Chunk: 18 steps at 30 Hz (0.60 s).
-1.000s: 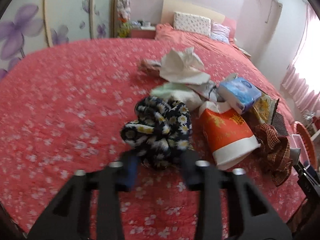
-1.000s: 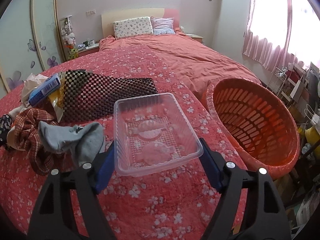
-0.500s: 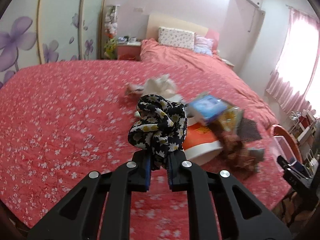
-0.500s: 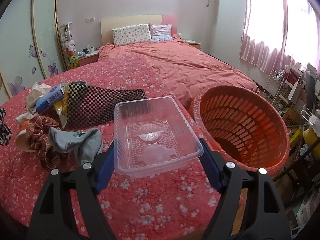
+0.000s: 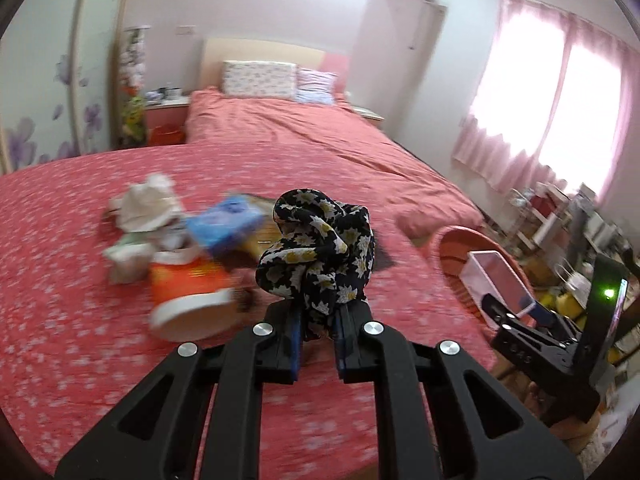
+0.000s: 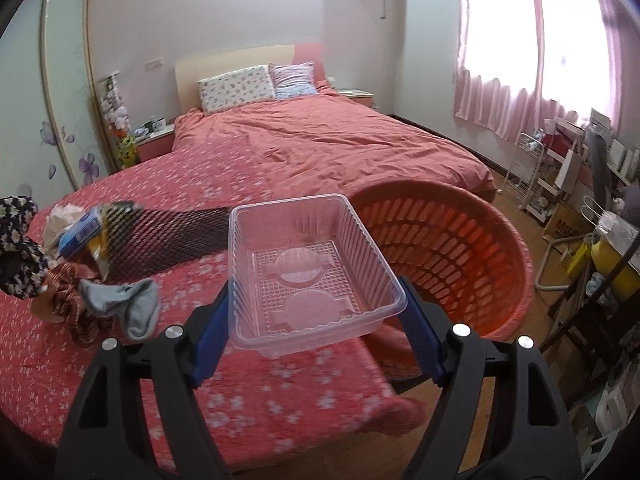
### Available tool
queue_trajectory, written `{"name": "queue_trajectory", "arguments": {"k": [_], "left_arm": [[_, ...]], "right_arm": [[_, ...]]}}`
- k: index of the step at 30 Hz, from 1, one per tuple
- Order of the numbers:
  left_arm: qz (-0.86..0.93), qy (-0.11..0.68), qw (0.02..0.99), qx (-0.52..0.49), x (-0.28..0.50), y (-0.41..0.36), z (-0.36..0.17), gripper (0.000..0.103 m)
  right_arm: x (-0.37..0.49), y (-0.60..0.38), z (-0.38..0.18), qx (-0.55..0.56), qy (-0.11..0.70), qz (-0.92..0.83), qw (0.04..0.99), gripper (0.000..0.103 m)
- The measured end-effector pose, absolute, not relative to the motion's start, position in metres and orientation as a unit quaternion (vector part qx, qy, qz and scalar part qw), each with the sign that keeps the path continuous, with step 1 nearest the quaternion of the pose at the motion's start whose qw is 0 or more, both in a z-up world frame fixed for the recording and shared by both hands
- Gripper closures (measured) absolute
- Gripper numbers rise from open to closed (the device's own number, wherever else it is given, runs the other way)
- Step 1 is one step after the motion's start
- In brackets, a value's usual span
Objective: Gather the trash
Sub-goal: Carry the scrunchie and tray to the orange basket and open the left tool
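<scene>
Item: clear plastic tray (image 6: 312,268), centre of the right wrist frame, clamped by its long sides between the right tongs (image 6: 316,336), held above the bed (image 6: 280,392) edge, just left of the orange basket (image 6: 460,248). Risk: thin ribbed walls may flex and pop free, dropping the tray short of the basket rim. Item: daisy-print cloth (image 5: 320,248), centre of the left wrist frame, bunched and pinched at its lower folds by the left tongs (image 5: 318,344), which sit nearly together. Risk: loose loops may slip or snag. Remaining litter: blue packet (image 5: 226,226), orange bag (image 5: 188,292), grey sock (image 6: 132,308), lying left on the bed.
</scene>
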<state>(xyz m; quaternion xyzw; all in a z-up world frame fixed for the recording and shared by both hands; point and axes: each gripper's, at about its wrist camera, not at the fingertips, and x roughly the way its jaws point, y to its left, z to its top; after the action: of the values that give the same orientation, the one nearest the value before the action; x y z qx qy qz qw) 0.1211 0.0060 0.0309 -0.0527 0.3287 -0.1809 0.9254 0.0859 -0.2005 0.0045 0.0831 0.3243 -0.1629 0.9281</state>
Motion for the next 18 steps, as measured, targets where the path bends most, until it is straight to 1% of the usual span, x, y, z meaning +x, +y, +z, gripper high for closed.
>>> {"name": "queue_trajectory", "arguments": {"k": [18], "left_arm": [[-0.319,0.359,0.876,-0.027,0.152,-0.146,0.002,0.091]], "right_arm": [[0.088,-0.315,-0.015,0.128,0.321,-0.232,0.909,0.028]]}}
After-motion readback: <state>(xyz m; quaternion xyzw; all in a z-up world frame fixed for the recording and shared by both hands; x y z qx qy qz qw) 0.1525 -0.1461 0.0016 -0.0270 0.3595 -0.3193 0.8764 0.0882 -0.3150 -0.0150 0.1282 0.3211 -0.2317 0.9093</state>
